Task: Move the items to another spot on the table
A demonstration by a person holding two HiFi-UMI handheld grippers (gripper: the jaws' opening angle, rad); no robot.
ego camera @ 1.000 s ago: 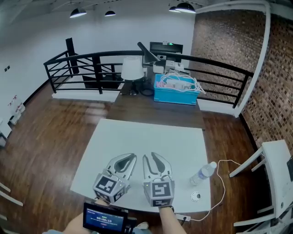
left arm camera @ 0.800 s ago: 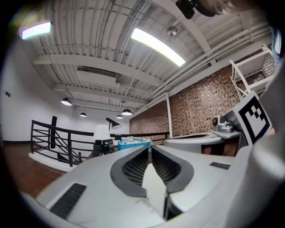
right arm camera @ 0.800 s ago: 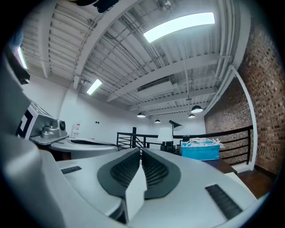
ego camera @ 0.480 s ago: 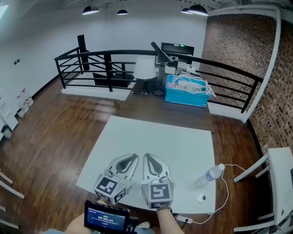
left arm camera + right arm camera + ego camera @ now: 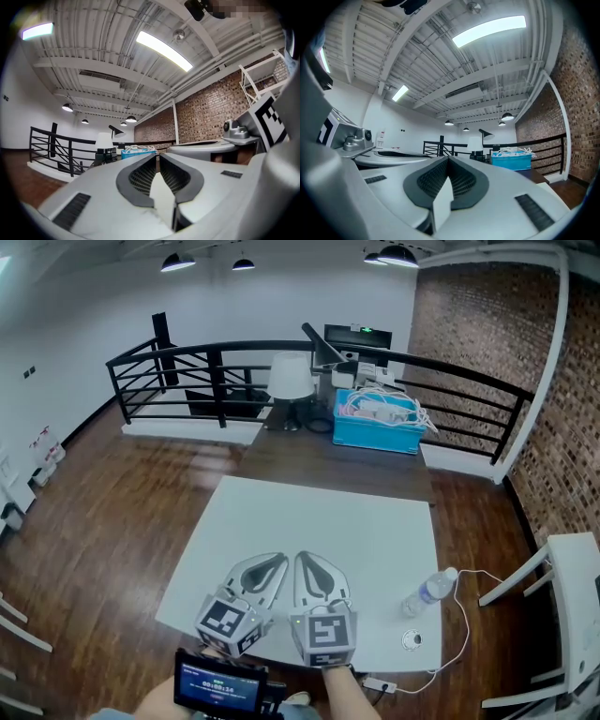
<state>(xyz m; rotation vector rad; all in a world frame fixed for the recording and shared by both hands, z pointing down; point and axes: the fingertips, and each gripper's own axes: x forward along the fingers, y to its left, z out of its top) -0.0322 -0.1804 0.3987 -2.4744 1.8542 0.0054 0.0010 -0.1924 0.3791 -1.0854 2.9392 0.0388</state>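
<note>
A clear plastic water bottle lies on its side near the right edge of the white table. A small round cap rests just in front of it. My left gripper and right gripper sit side by side over the table's near edge, left of the bottle. Both are shut with nothing between their jaws. In the left gripper view the left gripper has its tips together, pointing up towards the ceiling. The right gripper looks the same in its own view.
A white cable loops off the table's right edge. Behind the white table stands a dark table with a blue bin of cables and a white lamp, backed by a black railing. White furniture stands at right.
The head view has shifted a little, so the table and bottle sit slightly further right. Both grippers stay side by side at the near edge.
</note>
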